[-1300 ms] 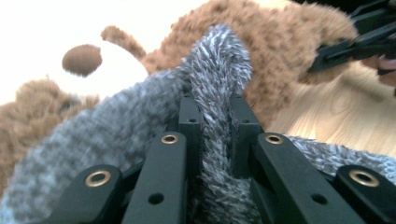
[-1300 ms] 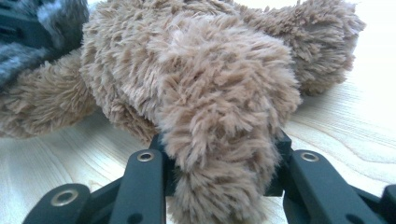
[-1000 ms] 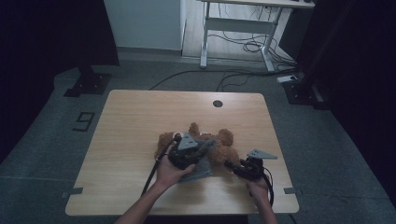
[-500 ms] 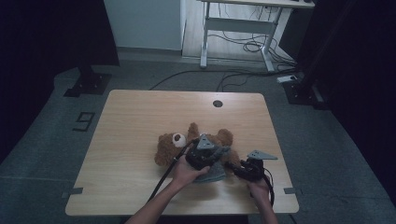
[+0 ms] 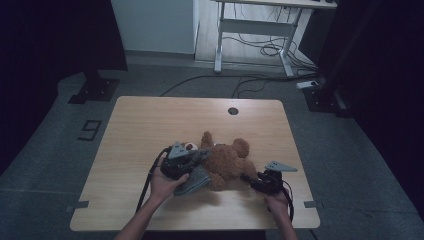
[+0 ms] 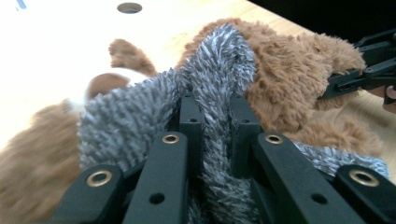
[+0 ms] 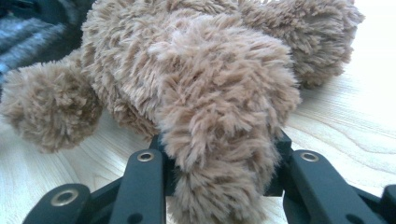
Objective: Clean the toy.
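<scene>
My left gripper (image 6: 212, 126) pinches the grey cloth (image 6: 140, 116); right gripper (image 7: 219, 163) clamps the teddy bear (image 5: 227, 160) leg; the bear lies crosswise between them.

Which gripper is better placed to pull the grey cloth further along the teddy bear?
Left: the left gripper already pinches the grey cloth; the right gripper clamps the teddy bear.

You sit in a dim lab: bare wooden table (image 5: 150, 125), grey carpet (image 5: 60, 150), floor cables (image 5: 260, 50), dark curtains (image 5: 45, 40).
</scene>
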The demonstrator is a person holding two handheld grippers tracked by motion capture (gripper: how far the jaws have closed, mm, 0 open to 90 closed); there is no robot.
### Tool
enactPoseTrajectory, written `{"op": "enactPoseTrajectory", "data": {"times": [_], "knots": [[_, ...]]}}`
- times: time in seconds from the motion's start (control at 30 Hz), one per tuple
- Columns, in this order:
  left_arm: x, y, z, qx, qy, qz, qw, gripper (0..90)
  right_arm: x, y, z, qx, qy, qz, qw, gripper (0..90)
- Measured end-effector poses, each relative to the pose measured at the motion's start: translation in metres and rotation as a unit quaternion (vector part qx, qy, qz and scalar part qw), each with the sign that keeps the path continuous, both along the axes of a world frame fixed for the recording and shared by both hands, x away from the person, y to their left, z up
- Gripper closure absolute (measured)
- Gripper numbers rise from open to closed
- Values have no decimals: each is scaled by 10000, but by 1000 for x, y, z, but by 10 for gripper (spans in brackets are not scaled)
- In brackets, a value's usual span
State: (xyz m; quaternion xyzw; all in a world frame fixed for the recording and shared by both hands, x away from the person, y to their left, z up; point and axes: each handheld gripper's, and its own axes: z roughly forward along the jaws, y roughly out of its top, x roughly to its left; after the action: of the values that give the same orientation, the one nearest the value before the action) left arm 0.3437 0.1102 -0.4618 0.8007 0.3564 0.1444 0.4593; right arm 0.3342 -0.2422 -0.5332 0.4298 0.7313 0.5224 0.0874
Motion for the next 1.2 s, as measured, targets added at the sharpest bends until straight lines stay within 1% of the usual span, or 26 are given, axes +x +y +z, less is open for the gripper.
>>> {"op": "enactPoseTrajectory", "data": {"times": [0.1, 0.23, 0.33, 0.47, 0.57, 0.67, 0.8, 0.9, 0.97, 1.0, 1.03, 1.1, 1.13, 1.2], "knots": [[-2, 12, 2, -67, -40, 119, 9999, 786, 0, 0, 0, 24, 5, -13, 10000, 619], [-2, 25, 3, -105, -66, 279, 9995, 785, 0, 0, 0, 14, 5, -13, 10000, 619], [-1, 37, 1, -140, -14, 414, 9990, 784, 0, 0, 0, 29, 4, -12, 10000, 619], [1, 52, -6, -116, 50, 605, 9981, 784, 0, -1, -1, 27, 13, 2, 10000, 618], [4, 62, -13, -117, 170, 754, 9969, 784, 0, 0, -1, 27, 19, -2, 10000, 618], [7, 69, -23, -94, 312, 852, 9958, 783, 0, 0, -1, 43, 27, -10, 10000, 618], [13, 72, -38, -15, 450, 976, 9942, 783, 1, 1, -2, 46, 51, 1, 10000, 618], [20, 75, -48, 50, 625, 1060, 9924, 783, 1, 1, -3, 41, 92, 8, 9999, 618], [23, 77, -54, 47, 764, 1087, 9911, 783, 1, 1, -3, 44, 103, 3, 9999, 618], [24, 77, -56, 24, 806, 1098, 9907, 783, 2, 2, -4, 32, 104, 3, 9999, 618], [25, 78, -58, 43, 835, 1110, 9903, 783, 2, 2, -4, 26, 102, 5, 9999, 618], [25, 79, -57, -4, 847, 1118, 9901, 783, 2, 2, -4, 31, 109, 7, 9999, 618], [25, 80, -54, -49, 812, 1139, 9902, 783, 3, 2, -4, 31, 112, 3, 9999, 619], [24, 81, -43, -163, 668, 1157, 9909, 783, 3, 1, -4, 33, 128, -6, 9999, 619]]}}
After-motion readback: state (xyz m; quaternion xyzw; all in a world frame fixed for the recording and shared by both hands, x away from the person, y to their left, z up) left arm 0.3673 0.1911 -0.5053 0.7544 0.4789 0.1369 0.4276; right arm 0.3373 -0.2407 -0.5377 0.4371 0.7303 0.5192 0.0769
